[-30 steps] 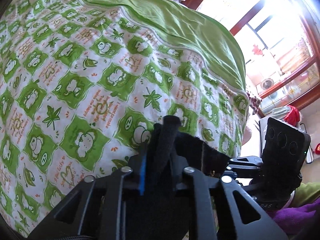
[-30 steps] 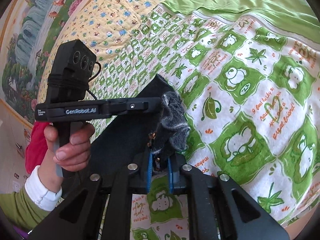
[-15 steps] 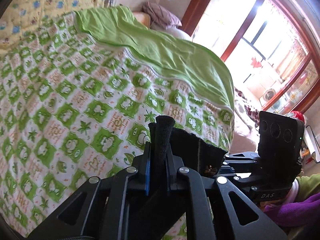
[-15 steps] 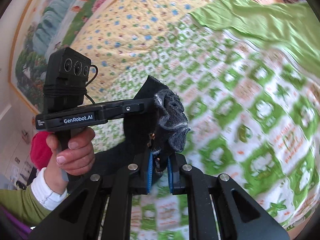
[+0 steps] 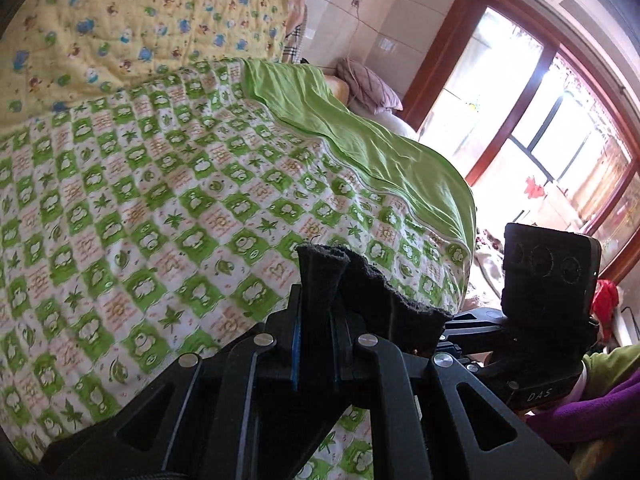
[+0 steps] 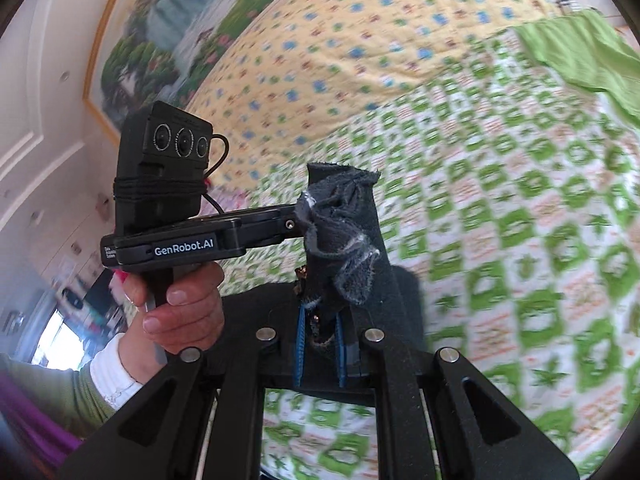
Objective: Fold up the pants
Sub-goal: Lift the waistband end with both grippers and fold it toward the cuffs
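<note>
Left tool (image 5: 316,316): pressed together on a fold of the black pants (image 5: 384,300); the cloth sticks up past the blue pads.
Right tool (image 6: 320,320): pinching another bunch of the same pants (image 6: 340,240), its frayed grey edge showing.
Pants: held up off the bed between my two tools, the slack draping across from one to the other.
Change: a second ago the green checked quilt (image 5: 160,208) filled both views close up; now it lies lower and farther, and the yellow blanket (image 5: 140,20) and the window (image 5: 540,128) have come into sight.
Meaning: I judge this as lifting the pants clear so they can hang straight before being laid down for a fold.
Left view only: the window on the right and the pillow (image 5: 368,88) at the far end.
Right view only: my left hand (image 6: 176,312) gripping its handle, and the wall painting (image 6: 168,28) at far left.
</note>
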`<control>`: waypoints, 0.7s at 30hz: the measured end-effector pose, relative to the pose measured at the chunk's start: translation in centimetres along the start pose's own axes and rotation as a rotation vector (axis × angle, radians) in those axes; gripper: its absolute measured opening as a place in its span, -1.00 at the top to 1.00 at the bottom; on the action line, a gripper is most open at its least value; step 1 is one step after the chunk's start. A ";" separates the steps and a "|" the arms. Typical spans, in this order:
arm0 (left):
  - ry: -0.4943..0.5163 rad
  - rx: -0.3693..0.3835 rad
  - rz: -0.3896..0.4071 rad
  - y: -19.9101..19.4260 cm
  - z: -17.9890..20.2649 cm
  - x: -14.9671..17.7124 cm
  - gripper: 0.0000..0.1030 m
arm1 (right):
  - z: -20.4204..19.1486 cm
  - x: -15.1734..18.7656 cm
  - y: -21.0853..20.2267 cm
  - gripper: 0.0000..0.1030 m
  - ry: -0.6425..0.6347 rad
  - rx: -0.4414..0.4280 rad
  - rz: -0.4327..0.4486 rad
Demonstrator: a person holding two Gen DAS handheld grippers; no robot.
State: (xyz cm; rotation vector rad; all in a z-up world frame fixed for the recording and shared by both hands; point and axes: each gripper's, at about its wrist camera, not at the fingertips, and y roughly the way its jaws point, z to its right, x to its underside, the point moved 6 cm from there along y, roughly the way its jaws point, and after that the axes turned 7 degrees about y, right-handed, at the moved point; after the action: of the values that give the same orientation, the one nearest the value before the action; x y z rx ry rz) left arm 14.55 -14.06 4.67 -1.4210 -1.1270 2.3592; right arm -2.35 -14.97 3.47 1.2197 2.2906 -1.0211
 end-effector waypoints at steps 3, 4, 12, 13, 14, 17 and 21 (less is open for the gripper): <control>-0.044 -0.027 0.013 -1.3 -1.5 2.0 0.82 | -1.1 1.2 1.9 0.74 -0.020 -0.020 -0.050; -0.061 -0.036 0.016 -1.7 -2.1 2.8 0.82 | -1.5 1.7 2.8 0.74 -0.027 -0.026 -0.071; -0.201 -0.079 0.025 -3.3 -6.2 8.1 0.82 | -2.5 4.4 7.9 0.74 -0.054 -0.033 -0.171; -0.217 -0.087 0.021 -3.3 -6.8 8.7 0.82 | -2.6 4.7 8.5 0.74 -0.059 -0.030 -0.183; -0.234 -0.091 0.019 -3.3 -7.3 9.4 0.82 | -2.6 4.9 8.9 0.74 -0.063 -0.029 -0.192; -0.271 -0.104 0.015 -3.4 -8.5 11.1 0.82 | -2.7 5.8 10.2 0.74 -0.072 -0.023 -0.223; -0.304 -0.119 0.023 -3.5 -9.2 12.7 0.82 | -2.5 6.5 11.2 0.74 -0.070 -0.016 -0.247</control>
State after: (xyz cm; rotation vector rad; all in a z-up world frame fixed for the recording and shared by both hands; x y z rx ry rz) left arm 14.52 -0.62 -4.12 -1.1380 -1.3499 2.6291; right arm 3.22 -5.28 -3.56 0.8944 2.4313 -1.1065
